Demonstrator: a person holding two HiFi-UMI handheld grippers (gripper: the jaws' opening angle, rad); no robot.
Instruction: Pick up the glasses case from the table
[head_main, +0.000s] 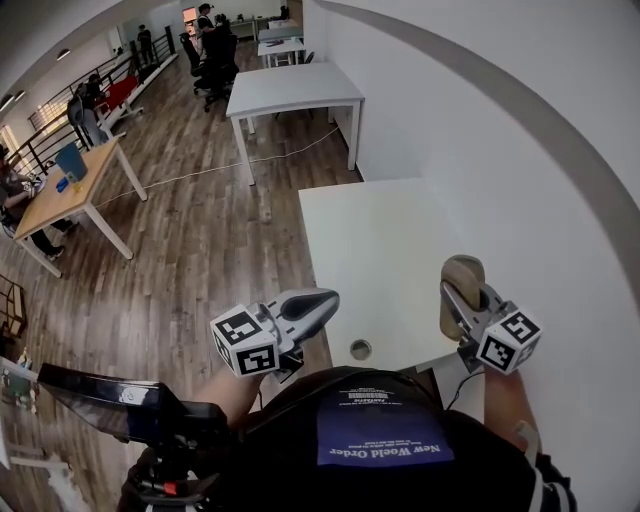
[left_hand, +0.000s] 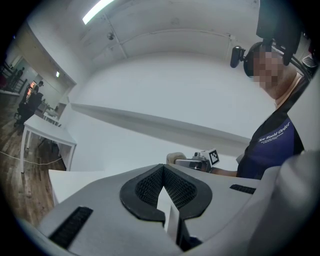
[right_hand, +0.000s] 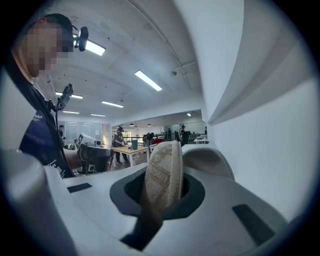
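The glasses case (head_main: 462, 272), beige and woven with a zip along its edge, is lifted off the white table (head_main: 380, 235) and stands upright between the jaws of my right gripper (head_main: 461, 300). In the right gripper view the case (right_hand: 163, 175) fills the gap between the jaws of the right gripper (right_hand: 165, 192), which is shut on it. My left gripper (head_main: 322, 303) hangs over the table's left edge, its jaws together and holding nothing. The left gripper view looks past the left gripper (left_hand: 165, 200) to the case (left_hand: 175, 158) in the right gripper (left_hand: 200, 161).
A round cable hole (head_main: 360, 349) sits in the table near me. A white wall (head_main: 520, 160) runs along the table's right side. Wooden floor (head_main: 220, 260) lies to the left, with another white table (head_main: 290, 90) farther back and a wooden desk (head_main: 70, 190) with people at the far left.
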